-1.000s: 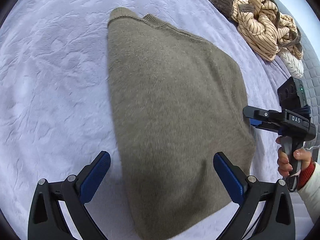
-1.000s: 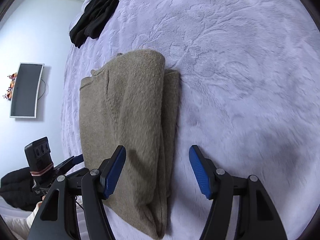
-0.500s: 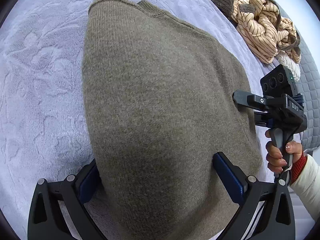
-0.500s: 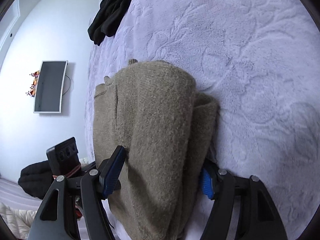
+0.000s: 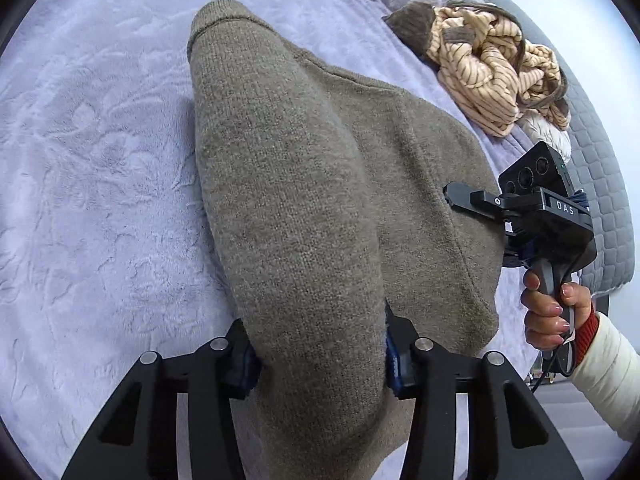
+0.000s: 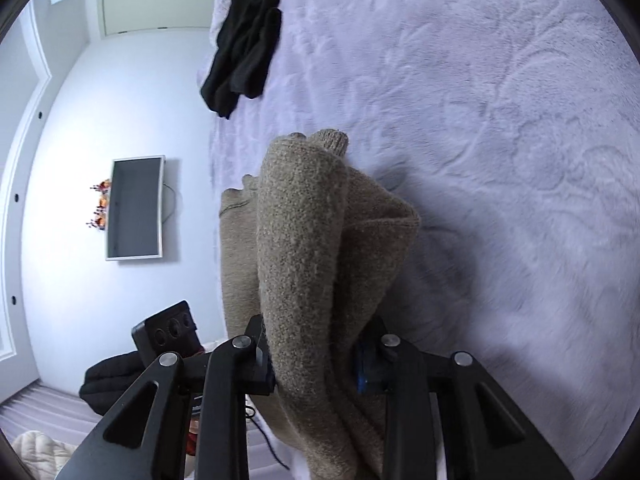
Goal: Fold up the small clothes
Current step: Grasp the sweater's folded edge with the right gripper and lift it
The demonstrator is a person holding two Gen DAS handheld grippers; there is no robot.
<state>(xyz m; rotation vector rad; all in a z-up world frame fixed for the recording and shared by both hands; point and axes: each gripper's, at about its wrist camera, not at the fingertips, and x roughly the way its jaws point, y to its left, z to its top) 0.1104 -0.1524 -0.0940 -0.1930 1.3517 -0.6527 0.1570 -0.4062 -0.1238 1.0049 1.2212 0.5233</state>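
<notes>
Left tool (image 5: 320,360) pinches near edge of sweater (image 5: 304,208), knit bunched between fingers. Right tool (image 6: 316,360) likewise clamps sweater's other near edge, folded layers gathered upward. Sweater extends forward from both tools, far part resting on bed (image 5: 100,168). Beyond, right of left tool: striped garment (image 5: 492,76). Farther ahead of right tool: black garment (image 6: 244,44).

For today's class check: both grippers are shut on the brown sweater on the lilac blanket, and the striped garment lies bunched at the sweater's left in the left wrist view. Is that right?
Not quite. In the left wrist view the striped garment lies bunched at the upper right of the sweater, not its left. The rest holds: the left gripper and the right gripper are both shut on the sweater, which is on the lilac blanket.
</notes>
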